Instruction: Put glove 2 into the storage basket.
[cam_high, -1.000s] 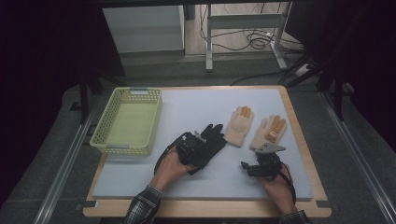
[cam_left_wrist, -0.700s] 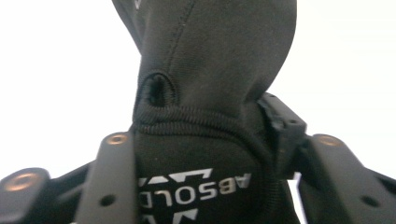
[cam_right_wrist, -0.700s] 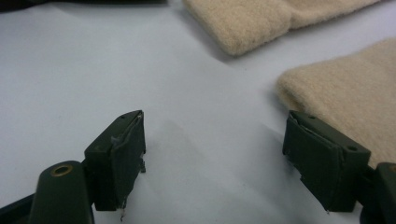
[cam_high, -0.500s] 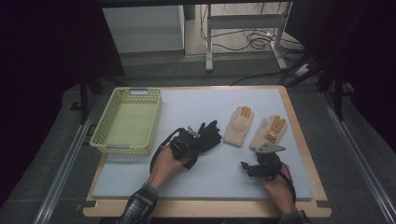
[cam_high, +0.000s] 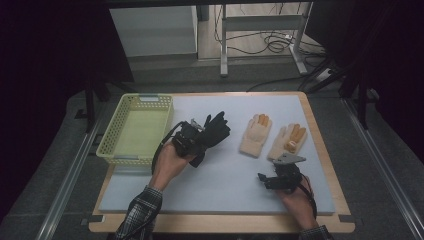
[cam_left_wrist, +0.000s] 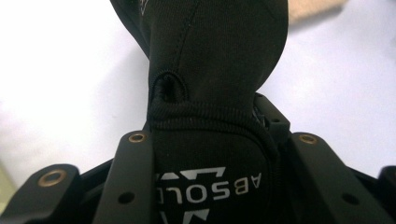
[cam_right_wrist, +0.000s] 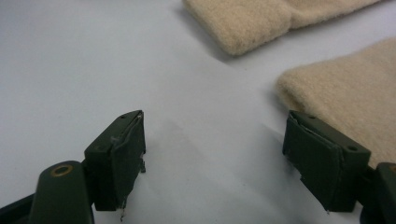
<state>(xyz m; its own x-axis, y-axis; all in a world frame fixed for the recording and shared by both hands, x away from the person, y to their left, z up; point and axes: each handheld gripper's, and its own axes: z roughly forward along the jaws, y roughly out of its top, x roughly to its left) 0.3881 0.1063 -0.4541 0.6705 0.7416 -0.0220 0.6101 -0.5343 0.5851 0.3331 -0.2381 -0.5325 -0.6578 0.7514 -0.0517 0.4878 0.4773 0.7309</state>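
The left gripper was clamped on the cuff end of a black fabric glove with white lettering, its two black jaws pressed against either side of the cuff with the cloth bunched between them, as the left gripper view showed close up. The glove hung from that grip over the pale blue-white table mat, just right of the yellow-green plastic mesh basket at the left side of the mat, its fingers pointing toward the far right. The right gripper rested near the near-right part of the mat with its jaws spread wide and nothing between them; the right gripper view showed bare mat in the gap. Just beyond it lay two cream knitted gloves with orange fingertips, one nearer the middle and one farther right, side by side and flat on the mat.
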